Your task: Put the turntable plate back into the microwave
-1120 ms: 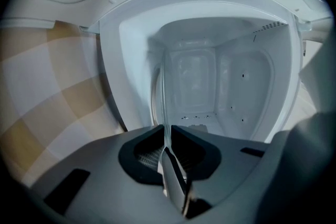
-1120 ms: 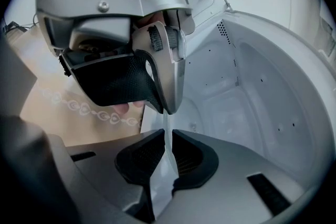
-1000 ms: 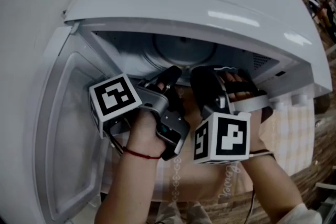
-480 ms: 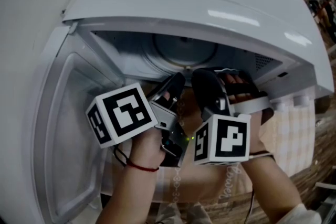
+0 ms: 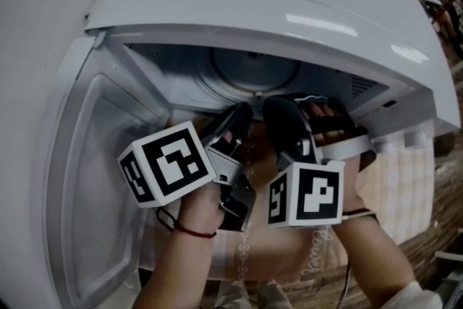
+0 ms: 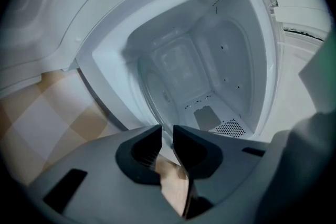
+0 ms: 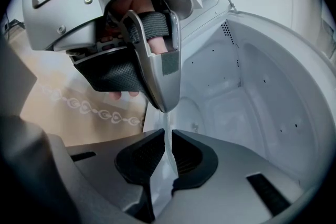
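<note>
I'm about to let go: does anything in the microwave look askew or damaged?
Nothing stands out. The turntable plate shows no crack; the right gripper clamps its rim, while the left gripper has its jaws opening around it.

Your head view is dim and grey overall. Long white streaks of glare lie across the top of the microwave (image 5: 289,3), and its overhanging lip throws shadow over the mouth of the cavity. Straight edges bow strongly toward the rim of the frame. In both gripper views the corners go black, the cavity walls are lit evenly and coolly, and the near foreground at the bottom is soft. The glass plate (image 7: 168,149) reads only as a faint pale edge.
</note>
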Motion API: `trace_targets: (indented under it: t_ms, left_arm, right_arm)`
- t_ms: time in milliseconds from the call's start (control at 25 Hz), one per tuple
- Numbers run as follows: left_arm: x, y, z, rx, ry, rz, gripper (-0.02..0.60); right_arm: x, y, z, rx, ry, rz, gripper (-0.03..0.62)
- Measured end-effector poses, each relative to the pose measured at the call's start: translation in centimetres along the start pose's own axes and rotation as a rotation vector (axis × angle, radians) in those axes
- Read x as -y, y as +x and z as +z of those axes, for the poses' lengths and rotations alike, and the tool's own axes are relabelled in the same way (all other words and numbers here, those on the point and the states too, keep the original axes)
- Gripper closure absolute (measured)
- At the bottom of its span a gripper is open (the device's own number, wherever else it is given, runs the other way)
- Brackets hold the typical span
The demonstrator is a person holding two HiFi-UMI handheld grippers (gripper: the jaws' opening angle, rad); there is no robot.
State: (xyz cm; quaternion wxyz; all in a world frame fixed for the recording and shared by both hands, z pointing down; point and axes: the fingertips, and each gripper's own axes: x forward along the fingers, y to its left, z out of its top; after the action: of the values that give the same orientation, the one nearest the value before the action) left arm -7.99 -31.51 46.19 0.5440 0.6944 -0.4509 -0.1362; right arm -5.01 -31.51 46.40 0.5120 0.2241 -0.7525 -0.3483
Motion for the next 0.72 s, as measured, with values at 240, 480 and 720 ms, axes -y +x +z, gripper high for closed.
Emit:
trace_targets:
  t_ms: [240,480,720]
  left_arm:
    - [0.0,-0.3,-0.1,0.011,0.041,-0.009,0.515]
    - [0.6,-0.9,0.2,0.042,0.244,-0.026,0.523]
    - [1.6,-1.4,-0.1,0.058,0.655,0.04,0.551]
  right_arm:
    - [0.0,-0.1,0.0,-0.004,-0.028,-0.039,0.536]
    - [0.0,0.0,0.0,-0.001,-0.022,-0.041,0.537]
    - [0.0,0.0,0.0,-0.009,-0.05,-0.051,0.537]
